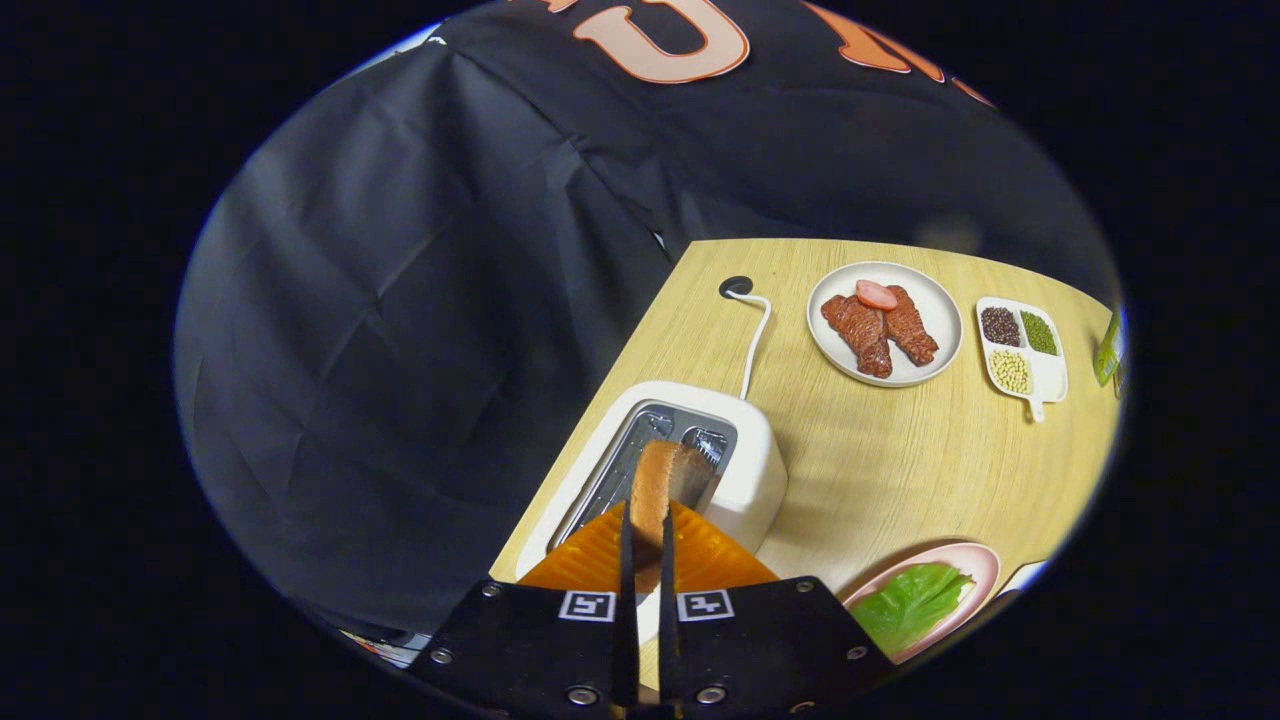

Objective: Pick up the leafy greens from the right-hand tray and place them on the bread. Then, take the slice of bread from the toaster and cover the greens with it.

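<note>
A slice of bread (652, 480) is clamped edge-on between the two fingers of the gripper (647, 520), which are pressed against its faces. The slice is held directly above the open slot of the white toaster (745, 470), and it appears to be lifted partly or wholly clear of the slot; whether its lower edge is still inside cannot be told. The toaster is taken as the landmark here. Beside it, toward the gripper's right and nearer the camera, a pink plate (975, 565) is seen with the leafy greens (910, 600) laid on it; any bread beneath the greens is hidden. Beyond the toaster a white plate (935, 325) with pieces of meat is set on the wooden table (900, 470), and further off from the toaster a small divided dish (1045, 375) with beans is placed. A white cable (755, 335) is run from the toaster's back to a hole in the table.

The greens step is judged done, and the covering step is judged under way. Trouble could be caused by the thin edge grip: the slice may pivot or slip if swung quickly. If its lower edge is caught on the slot rim, the toaster could be dragged. A tilted release could push the greens off the plate.
</note>
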A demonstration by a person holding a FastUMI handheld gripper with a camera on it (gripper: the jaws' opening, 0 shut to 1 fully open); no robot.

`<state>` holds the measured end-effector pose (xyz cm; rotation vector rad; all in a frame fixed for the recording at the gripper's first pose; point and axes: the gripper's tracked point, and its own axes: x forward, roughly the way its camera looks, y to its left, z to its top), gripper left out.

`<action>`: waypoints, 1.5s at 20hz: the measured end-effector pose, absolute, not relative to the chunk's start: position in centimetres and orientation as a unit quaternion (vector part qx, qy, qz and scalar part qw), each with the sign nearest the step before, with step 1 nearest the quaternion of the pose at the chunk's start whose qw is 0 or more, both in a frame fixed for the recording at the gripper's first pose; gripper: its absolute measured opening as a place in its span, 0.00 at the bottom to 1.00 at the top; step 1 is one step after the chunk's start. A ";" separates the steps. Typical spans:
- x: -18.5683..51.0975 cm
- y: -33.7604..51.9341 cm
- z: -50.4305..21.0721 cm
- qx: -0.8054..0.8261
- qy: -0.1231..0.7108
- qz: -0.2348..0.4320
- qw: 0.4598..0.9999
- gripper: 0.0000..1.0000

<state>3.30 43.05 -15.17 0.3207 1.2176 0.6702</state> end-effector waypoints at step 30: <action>-2.6 24.0 -13.1 0.258 0.479 0.286 0.789 0.06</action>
